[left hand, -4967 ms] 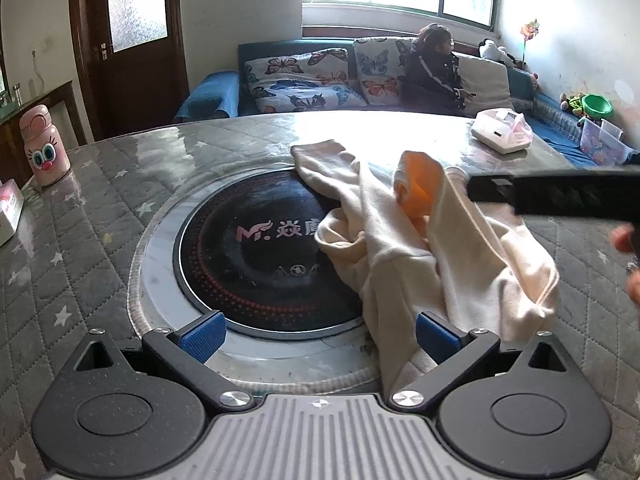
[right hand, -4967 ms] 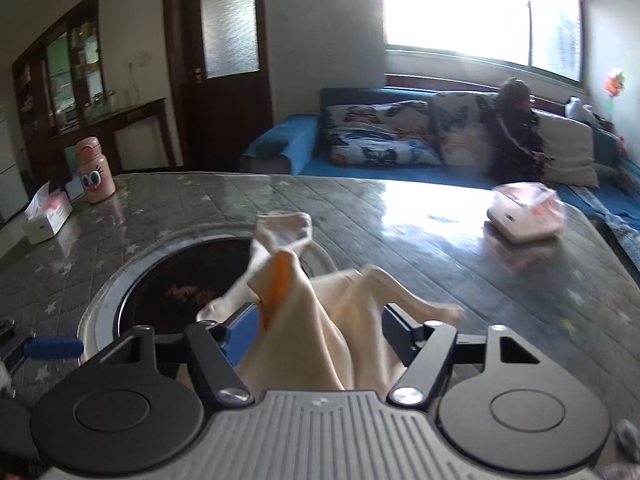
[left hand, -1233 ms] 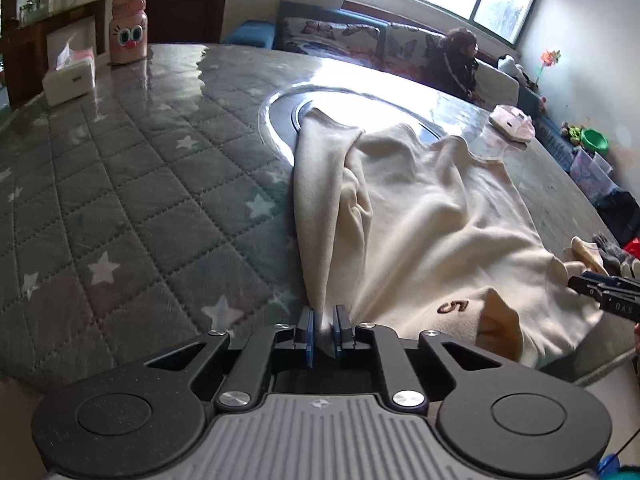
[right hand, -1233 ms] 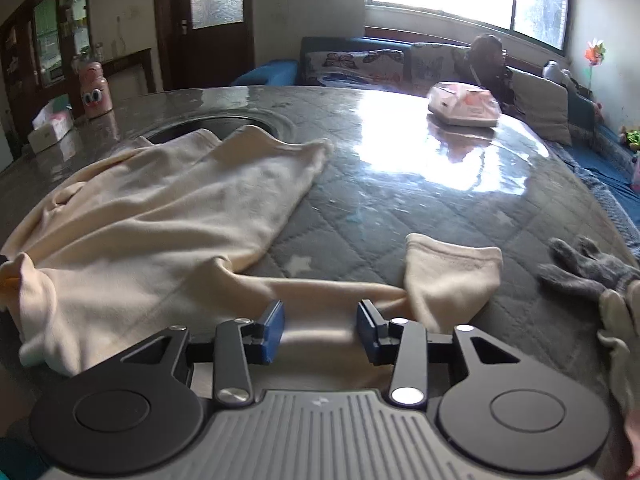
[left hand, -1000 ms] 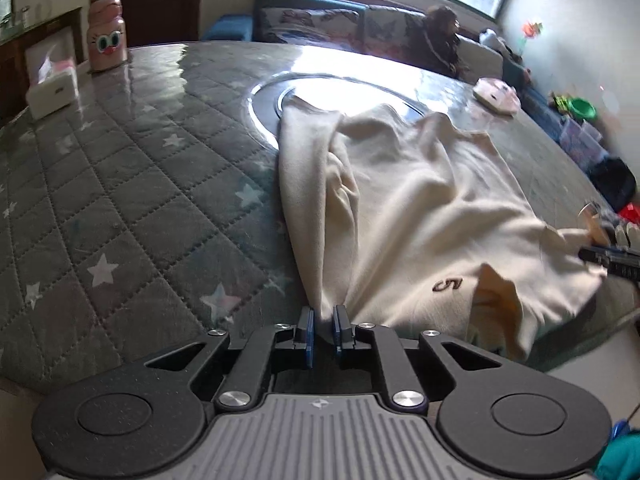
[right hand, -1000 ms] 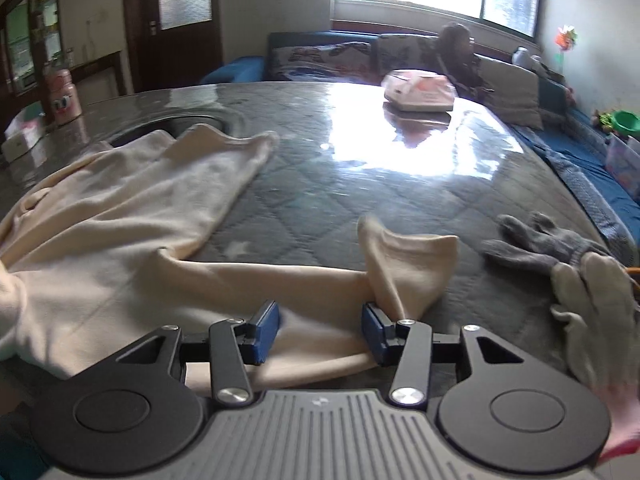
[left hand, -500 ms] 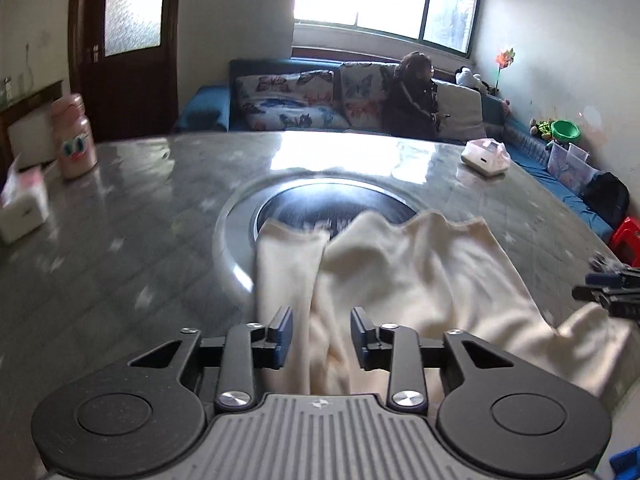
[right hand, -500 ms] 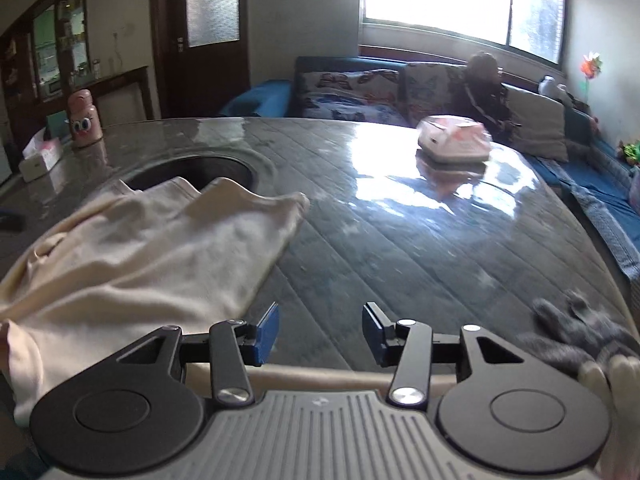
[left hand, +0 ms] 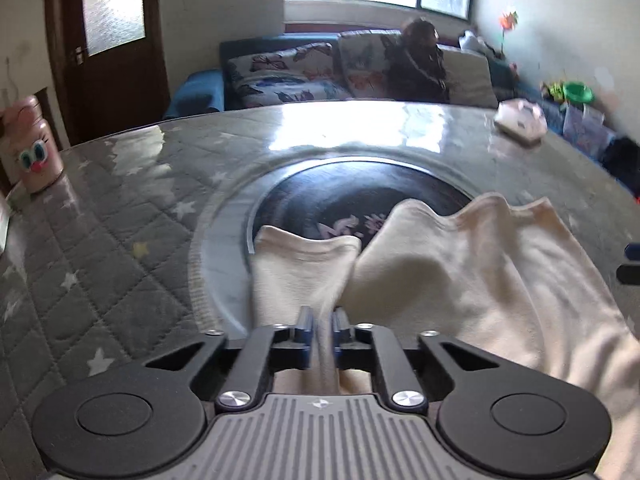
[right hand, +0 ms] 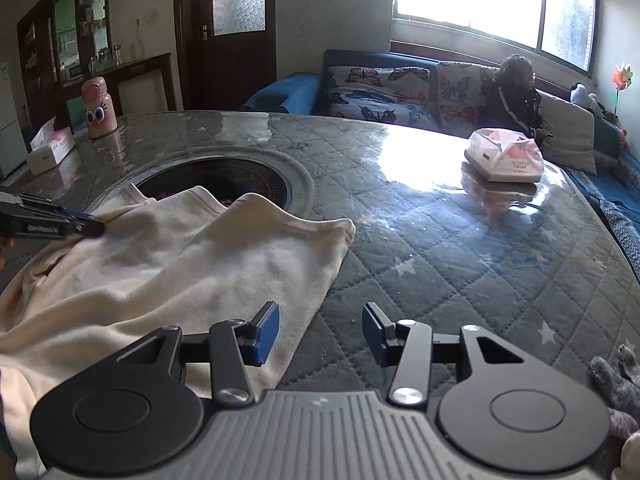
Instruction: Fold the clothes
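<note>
A cream garment [left hand: 472, 280] lies spread on the quilted table, its far edge over the round black cooktop [left hand: 360, 196]. My left gripper [left hand: 321, 326] is shut on a fold of the cream garment next to its left sleeve [left hand: 304, 260]. In the right wrist view the garment [right hand: 180, 272] covers the left half of the table, and the left gripper [right hand: 86, 227] pinches its left edge. My right gripper [right hand: 320, 330] is open and empty, held above the table just right of the garment's near edge.
A pink cartoon bottle [right hand: 99, 107] and a tissue box [right hand: 50, 150] stand at the far left. A pink-and-white tissue pack [right hand: 504, 156] sits at the far right. Grey gloves [right hand: 616, 384] lie at the near right edge. A sofa with a seated person [right hand: 516, 88] is behind.
My left gripper has closed on a fold of the garment by the left sleeve. My right gripper stays open and has shifted slightly above the garment's near right edge.
</note>
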{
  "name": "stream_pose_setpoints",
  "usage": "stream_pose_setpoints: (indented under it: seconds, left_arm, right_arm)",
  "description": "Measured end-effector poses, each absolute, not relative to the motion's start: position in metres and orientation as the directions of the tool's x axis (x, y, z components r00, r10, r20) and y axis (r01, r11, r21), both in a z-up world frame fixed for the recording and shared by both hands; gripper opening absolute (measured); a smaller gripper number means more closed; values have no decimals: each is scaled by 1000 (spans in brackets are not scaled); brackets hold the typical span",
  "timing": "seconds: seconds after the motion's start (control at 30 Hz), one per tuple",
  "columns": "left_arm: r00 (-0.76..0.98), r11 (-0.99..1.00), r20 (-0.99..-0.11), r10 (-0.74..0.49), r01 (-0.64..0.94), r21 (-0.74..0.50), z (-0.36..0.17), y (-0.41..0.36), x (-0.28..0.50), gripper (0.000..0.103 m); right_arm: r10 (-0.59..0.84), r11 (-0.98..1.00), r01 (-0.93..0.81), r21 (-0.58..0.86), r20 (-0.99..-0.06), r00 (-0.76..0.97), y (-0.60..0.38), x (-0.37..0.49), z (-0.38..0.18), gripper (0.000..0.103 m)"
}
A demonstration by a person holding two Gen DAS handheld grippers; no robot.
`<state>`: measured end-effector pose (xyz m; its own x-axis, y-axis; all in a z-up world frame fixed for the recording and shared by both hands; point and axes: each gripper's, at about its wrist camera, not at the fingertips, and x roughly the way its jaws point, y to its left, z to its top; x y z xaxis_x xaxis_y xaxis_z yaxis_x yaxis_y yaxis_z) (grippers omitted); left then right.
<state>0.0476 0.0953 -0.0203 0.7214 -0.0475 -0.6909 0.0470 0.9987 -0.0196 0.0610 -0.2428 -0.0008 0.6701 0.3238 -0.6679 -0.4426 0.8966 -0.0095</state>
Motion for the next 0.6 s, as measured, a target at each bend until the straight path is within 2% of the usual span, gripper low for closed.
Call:
stream_pose_setpoints:
  seconds: [0.13, 0.33, 0.43, 0.53, 0.57, 0.6]
  left_arm:
    - [744, 999, -668, -1, -27, -31, -15, 121, 31, 3]
    - [749, 950, -626, 219, -310, -38, -6, 177, -17, 3]
    - [699, 886, -650, 299, -456, -83, -7, 210, -47, 3]
    - [652, 870, -691, 313, -489, -67, -13, 226, -62, 13]
    - [643, 866, -694, 325, -497, -55, -13, 228, -64, 21]
    - [634, 862, -696, 337, -505, -43, -13, 229, -66, 25]
  right_arm:
    - [322, 897, -442, -11, -671, 668, -239, 65, -3, 47]
    - [316, 898, -441, -16, -672, 669, -234, 70, -7, 47]
    - [313, 899, -438, -19, -674, 669, -234, 73, -8, 47]
    - [306, 900, -435, -23, -677, 669, -233, 78, -10, 47]
    - [304, 901, -433, -23, -677, 670, -233, 80, -11, 47]
    - [302, 902, -430, -23, -677, 671, -233, 82, -11, 47]
